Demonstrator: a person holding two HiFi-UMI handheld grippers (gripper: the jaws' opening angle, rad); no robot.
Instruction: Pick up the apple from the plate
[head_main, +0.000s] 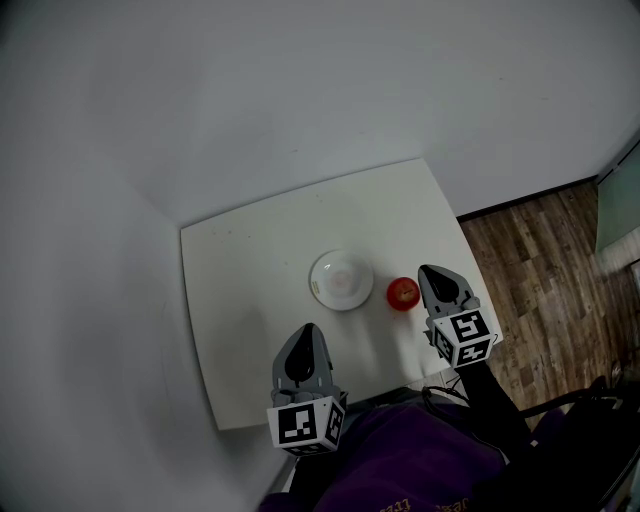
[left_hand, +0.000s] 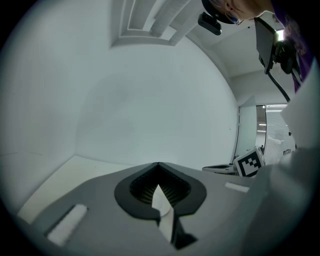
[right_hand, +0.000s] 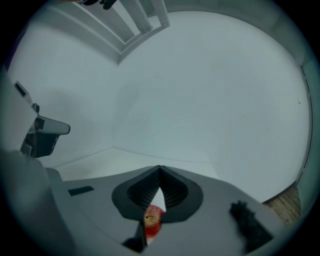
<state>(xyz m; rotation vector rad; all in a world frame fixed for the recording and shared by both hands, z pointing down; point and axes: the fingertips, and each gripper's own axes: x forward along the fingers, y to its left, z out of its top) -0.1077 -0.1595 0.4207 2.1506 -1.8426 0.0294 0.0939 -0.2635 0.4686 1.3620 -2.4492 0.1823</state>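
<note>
Counting from largest down: one white table (head_main: 250, 300), two grippers, one white plate (head_main: 341, 279), one red apple (head_main: 403, 293). The apple sits on the table just right of the plate, off it, close beside the right gripper (head_main: 434, 272). That claw is clenched with its tips meeting and holds nothing; in its own view the apple shows through the slit below the joined tips. The left gripper (head_main: 305, 332) hovers over the near part of the table, likewise clenched on nothing, apart from plate and apple. The tabletop fills a corner of plain white walls (head_main: 300, 90); wood flooring (head_main: 540, 270) lies to the right.
</note>
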